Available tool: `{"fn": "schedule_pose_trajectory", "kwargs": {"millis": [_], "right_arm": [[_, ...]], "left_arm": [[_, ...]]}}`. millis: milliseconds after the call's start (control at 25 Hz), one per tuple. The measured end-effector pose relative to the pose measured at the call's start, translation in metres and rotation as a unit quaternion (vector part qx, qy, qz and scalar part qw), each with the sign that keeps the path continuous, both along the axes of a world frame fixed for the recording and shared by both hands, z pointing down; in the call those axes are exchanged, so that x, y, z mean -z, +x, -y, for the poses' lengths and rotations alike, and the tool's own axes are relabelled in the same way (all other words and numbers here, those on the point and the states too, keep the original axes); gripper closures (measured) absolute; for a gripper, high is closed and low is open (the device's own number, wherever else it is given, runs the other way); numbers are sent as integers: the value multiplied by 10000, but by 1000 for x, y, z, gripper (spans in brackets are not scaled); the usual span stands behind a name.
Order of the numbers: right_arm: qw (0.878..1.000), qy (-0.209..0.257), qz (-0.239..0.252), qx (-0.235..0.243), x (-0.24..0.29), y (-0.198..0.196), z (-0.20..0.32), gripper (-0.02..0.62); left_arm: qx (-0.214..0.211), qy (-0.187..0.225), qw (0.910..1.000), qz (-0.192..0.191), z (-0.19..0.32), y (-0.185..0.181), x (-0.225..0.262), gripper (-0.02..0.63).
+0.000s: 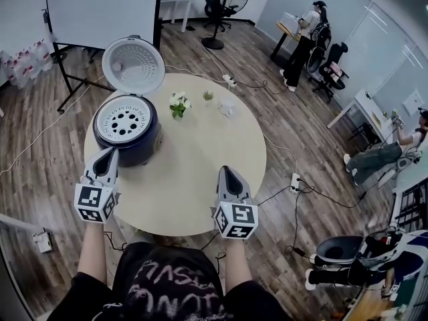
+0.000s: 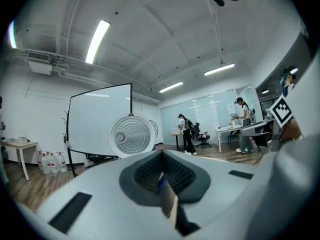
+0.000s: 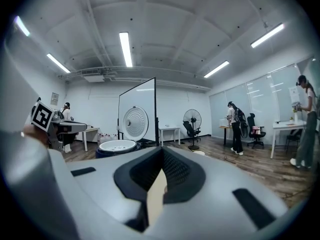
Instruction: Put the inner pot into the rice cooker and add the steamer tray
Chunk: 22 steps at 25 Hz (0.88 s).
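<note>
Steamer tray (image 1: pixel 125 120) seated in rice cooker (image 1: pixel 134 147), frame left. Left gripper (image 1: pixel 109 154) and right gripper (image 1: pixel 225 172) closed, empty. Risk judged: cooker nudged by the adjacent left gripper.

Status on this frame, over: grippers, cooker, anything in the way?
Left gripper shut, empty; right gripper shut, empty. Steamer tray seated in rice cooker, lid open. Flowers stand apart beside it.

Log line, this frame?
dark blue rice cooker: lid open | white perforated steamer tray: in cooker | left gripper: shut, empty | right gripper: shut, empty
</note>
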State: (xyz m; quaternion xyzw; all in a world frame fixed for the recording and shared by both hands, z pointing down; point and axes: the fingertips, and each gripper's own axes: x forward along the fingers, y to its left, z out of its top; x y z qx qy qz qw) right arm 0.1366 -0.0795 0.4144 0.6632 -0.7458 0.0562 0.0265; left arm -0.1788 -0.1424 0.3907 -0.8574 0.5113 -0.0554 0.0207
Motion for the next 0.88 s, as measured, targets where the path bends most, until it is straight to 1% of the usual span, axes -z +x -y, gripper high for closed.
{"fn": "schedule_pose_trajectory", "kwargs": {"millis": [240,400,880], "right_arm": [[10000,-42,-71,-34,-8,6,-6,592],[10000,-56,-32,-68,-11,8,-5,591],[9999,-135,-2,-79,-18,13,-4,592]], "left_arm": [[5,-11,10000,-76,1,2,-2,594],[35,-18,9999,-117,3,2,-4,594],[63,11,9999,-124,7,3,-5,594]]}}
